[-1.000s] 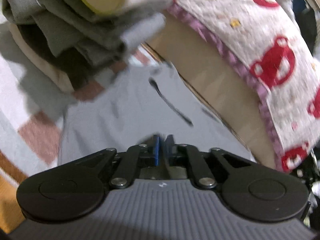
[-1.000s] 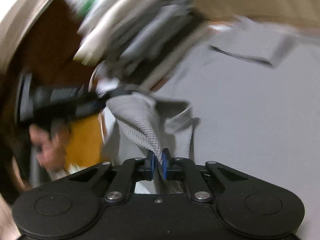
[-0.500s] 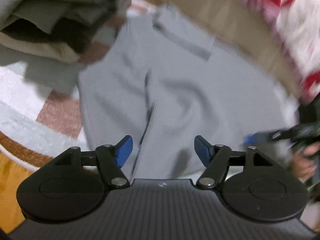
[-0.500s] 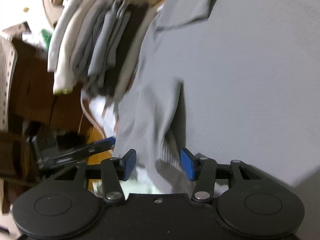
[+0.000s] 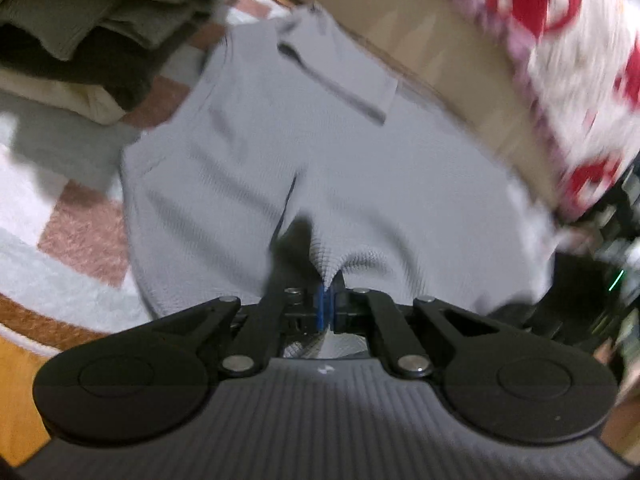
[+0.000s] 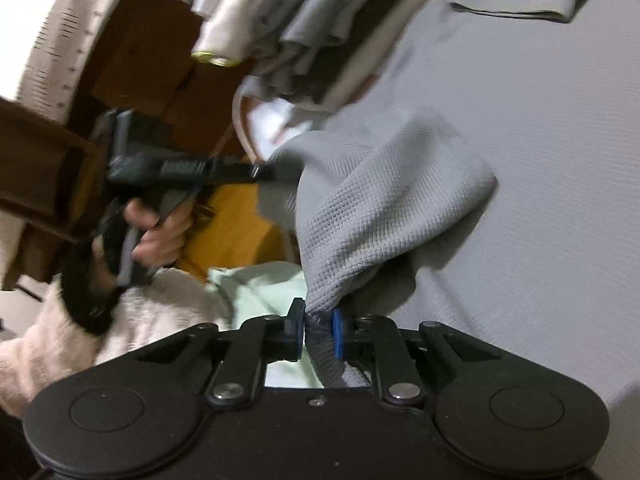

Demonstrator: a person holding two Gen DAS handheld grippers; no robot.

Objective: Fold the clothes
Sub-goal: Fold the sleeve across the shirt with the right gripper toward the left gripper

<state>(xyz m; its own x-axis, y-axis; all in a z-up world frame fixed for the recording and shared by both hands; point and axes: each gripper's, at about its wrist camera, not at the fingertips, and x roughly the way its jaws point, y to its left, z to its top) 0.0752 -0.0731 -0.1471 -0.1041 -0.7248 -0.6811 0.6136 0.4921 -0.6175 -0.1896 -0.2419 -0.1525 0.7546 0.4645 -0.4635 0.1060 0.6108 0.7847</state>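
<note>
A grey waffle-knit garment point(image 5: 360, 184) lies spread on the rug, one sleeve folded across its far end. My left gripper point(image 5: 327, 300) is shut on a pinch of its near hem, which rises in a small peak. In the right wrist view the same grey garment point(image 6: 540, 160) fills the right side, and my right gripper point(image 6: 317, 328) is shut on a lifted corner of it. The left gripper point(image 6: 256, 172), held by a hand point(image 6: 160, 228), also shows in the right wrist view, touching the garment's edge.
A stack of folded clothes point(image 5: 92, 28) stands at the far left on a checked rug point(image 5: 60, 232). A brown box draped with a red-patterned blanket point(image 5: 560, 48) borders the far right. The clothes stack point(image 6: 280, 20) and a pale sleeve point(image 6: 60, 340) show in the right wrist view.
Half a second ago both grippers stood open over the garment. Both have now shut on its near edge and lifted the cloth a little.
</note>
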